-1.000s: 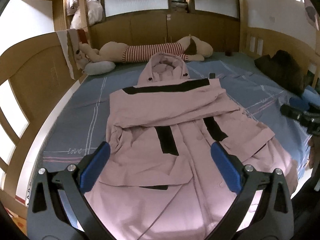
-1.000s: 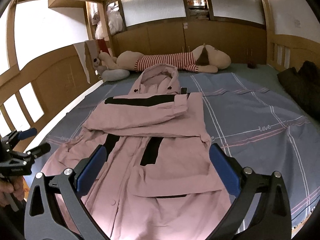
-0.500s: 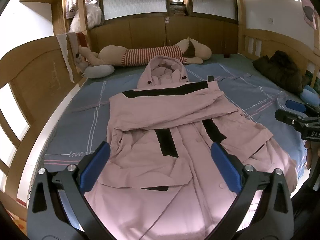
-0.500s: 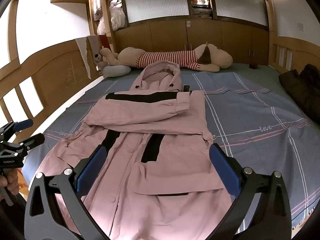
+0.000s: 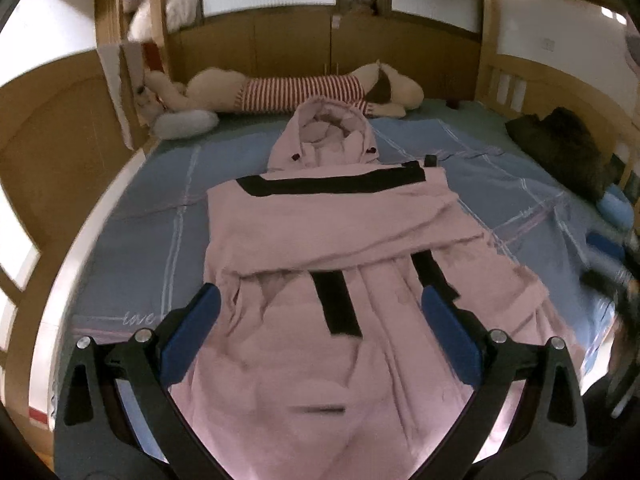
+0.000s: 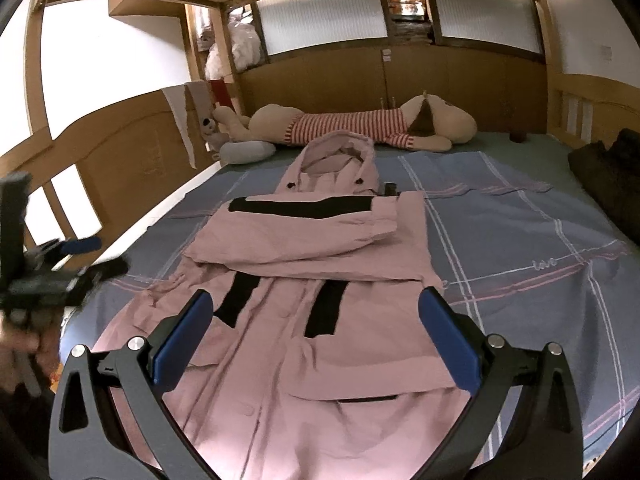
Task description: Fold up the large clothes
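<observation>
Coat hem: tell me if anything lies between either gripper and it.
Nothing visible does. The pink coat lies flat on the bed, its hem right under the open left gripper and the open right gripper. The plush dog lies beyond the hood.

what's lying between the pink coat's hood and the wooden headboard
A long stuffed dog in a red-striped shirt lies across the bed there, beyond the hood of the pink coat; the right wrist view shows it.

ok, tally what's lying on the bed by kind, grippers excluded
Pink coat: 1
Dark garment pile: 1
Plush toys: 2, striped dog and small one
Grey pillow: 1
Total: 5
</observation>
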Tool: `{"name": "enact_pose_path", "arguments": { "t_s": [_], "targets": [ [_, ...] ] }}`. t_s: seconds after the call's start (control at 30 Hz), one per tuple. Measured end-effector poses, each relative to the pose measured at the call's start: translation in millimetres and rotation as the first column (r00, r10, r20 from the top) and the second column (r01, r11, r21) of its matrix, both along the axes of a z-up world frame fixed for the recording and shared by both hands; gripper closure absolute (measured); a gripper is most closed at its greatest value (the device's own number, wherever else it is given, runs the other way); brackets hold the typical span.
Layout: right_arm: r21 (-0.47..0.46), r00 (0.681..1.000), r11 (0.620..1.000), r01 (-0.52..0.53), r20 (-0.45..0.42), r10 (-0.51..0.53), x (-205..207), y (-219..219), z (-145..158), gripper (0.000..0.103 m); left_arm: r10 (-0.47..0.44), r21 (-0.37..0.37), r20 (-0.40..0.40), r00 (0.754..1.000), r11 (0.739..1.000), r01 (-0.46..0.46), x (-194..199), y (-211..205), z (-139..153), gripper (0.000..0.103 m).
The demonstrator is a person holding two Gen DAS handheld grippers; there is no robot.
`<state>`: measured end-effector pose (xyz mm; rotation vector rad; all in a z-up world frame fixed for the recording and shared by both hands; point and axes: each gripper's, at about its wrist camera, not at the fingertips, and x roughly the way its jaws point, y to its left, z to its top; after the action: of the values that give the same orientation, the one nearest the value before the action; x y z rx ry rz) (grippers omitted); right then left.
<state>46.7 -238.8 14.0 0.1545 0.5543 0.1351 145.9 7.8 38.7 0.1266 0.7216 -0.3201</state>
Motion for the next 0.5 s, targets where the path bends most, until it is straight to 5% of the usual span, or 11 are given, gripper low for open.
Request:
{"name": "enact_pose_path", "arguments": {
  "t_s": [0.27,0.5],
  "targets": [
    [-0.007,0.999,0.999,-0.051,-0.014,0.051,17,14,1,0.001,-0.043,0.156,0.046,0.998,0.987,0.035,135,-48,34,0.002],
    [0.019,0.997,0.998,-0.066,-0.042,0.066,32,10,-1,0.001,-0.032,0.153,-0.083,0.996,0.987,0.044,294,-92,25,0.002]
  ]
}}
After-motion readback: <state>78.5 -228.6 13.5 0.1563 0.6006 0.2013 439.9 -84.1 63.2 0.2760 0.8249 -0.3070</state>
